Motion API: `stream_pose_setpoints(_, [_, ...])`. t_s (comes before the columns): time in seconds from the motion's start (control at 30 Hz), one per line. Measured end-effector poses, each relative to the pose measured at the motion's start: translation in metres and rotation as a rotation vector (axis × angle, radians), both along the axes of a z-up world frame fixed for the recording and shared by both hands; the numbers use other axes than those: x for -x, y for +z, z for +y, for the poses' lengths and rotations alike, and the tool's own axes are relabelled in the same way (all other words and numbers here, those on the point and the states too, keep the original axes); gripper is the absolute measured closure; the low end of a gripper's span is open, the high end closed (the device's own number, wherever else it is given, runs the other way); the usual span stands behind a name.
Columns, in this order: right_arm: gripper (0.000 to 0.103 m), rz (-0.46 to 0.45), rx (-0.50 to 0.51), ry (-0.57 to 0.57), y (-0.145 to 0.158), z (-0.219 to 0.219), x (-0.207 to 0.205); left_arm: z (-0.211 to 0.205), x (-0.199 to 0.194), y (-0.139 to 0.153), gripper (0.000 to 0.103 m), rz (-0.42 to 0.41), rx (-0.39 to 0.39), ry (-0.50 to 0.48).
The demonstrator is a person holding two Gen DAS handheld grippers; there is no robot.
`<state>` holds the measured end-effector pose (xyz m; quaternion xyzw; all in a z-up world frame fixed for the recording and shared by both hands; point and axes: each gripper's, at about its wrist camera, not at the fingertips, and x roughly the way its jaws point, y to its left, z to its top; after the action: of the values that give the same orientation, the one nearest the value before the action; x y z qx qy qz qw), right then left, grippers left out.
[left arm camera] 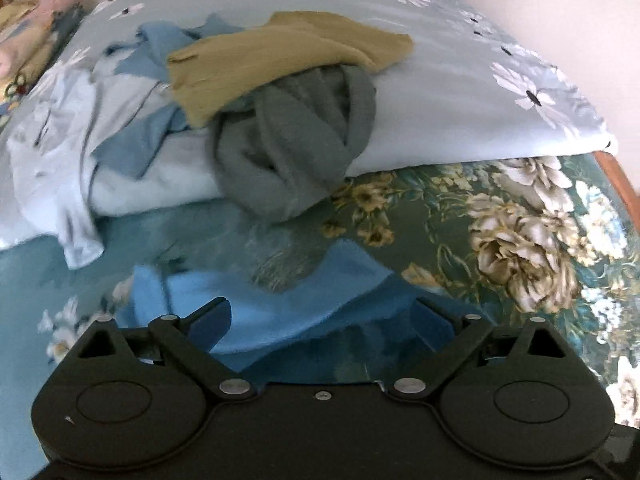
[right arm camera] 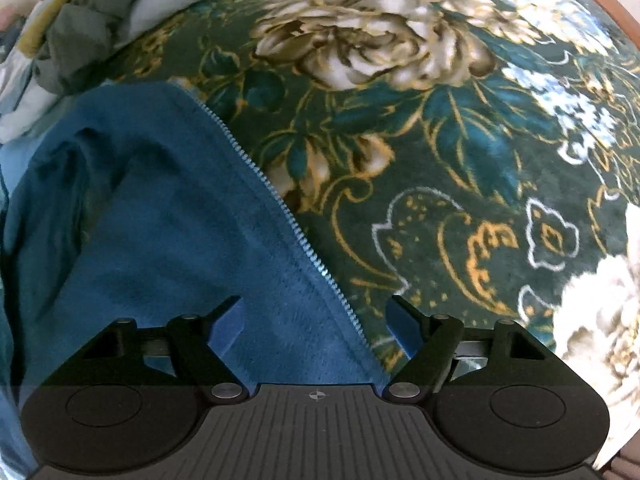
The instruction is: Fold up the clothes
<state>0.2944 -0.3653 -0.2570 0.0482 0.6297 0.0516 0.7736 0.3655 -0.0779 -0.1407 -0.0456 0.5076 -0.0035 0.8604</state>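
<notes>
Lying spread on a dark green floral blanket point(right arm camera: 460, 208), a blue zip-up garment point(right arm camera: 160, 220) sits right under both tools. In the right wrist view its zipper edge point(right arm camera: 288, 216) runs diagonally from upper left down to the lower middle, and the right gripper point(right arm camera: 316, 320) hangs over that edge with its jaws apart: one blue finger point(right arm camera: 228, 324) is over the blue fabric, the other is over the blanket, and neither pad presses on anything. The left wrist view shows the left gripper point(left arm camera: 324, 316) likewise spread wide above a lighter blue part of the same garment point(left arm camera: 280, 312), with nothing clenched between its fingers. Beyond it, a folded pale blue quilt with white daisies point(left arm camera: 460, 92) rests on the blanket, and a heap of unfolded clothes lies on it: an olive-yellow garment point(left arm camera: 288, 52) on top, a crumpled grey-green garment point(left arm camera: 296, 144) spilling over the quilt's front edge, a blue garment point(left arm camera: 136, 136) behind them, and a pale floral cloth point(left arm camera: 60, 168) at the left. This view is somewhat blurred.
</notes>
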Motion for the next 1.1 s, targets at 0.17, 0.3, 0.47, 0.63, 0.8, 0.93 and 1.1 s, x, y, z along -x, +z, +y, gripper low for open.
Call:
stream_pose_setpoints(0.17, [0.027,-0.043,-0.065,-0.010,0.004,-0.005,-0.018,0.007,-0.034,-0.023,0.008,0.032,-0.060,0.060])
stream_pose_setpoints(0.3, [0.027,-0.087,-0.136,0.010,0.008,0.002,-0.042,0.035,-0.047,-0.024,0.008,0.043,-0.084,0.150])
stream_pose_setpoints(0.47, [0.027,-0.140,-0.228,0.094,0.011,0.024,-0.086,0.083,-0.040,-0.018,0.007,0.033,-0.104,0.294])
stream_pose_setpoints(0.63, [0.027,-0.164,-0.307,0.185,0.009,0.060,-0.135,0.134,-0.024,-0.022,0.007,0.075,-0.133,0.394])
stream_pose_setpoints(0.8, [0.027,-0.134,-0.363,0.231,-0.003,0.097,-0.172,0.154,-0.016,-0.035,0.007,0.128,-0.101,0.392])
stream_pose_setpoints(0.93, [0.028,-0.110,-0.385,0.282,-0.013,0.127,-0.189,0.151,-0.020,-0.048,0.007,0.149,-0.085,0.372])
stream_pose_setpoints(1.1, [0.040,-0.055,-0.358,0.354,-0.029,0.155,-0.199,0.140,-0.032,-0.067,0.007,0.183,-0.102,0.342])
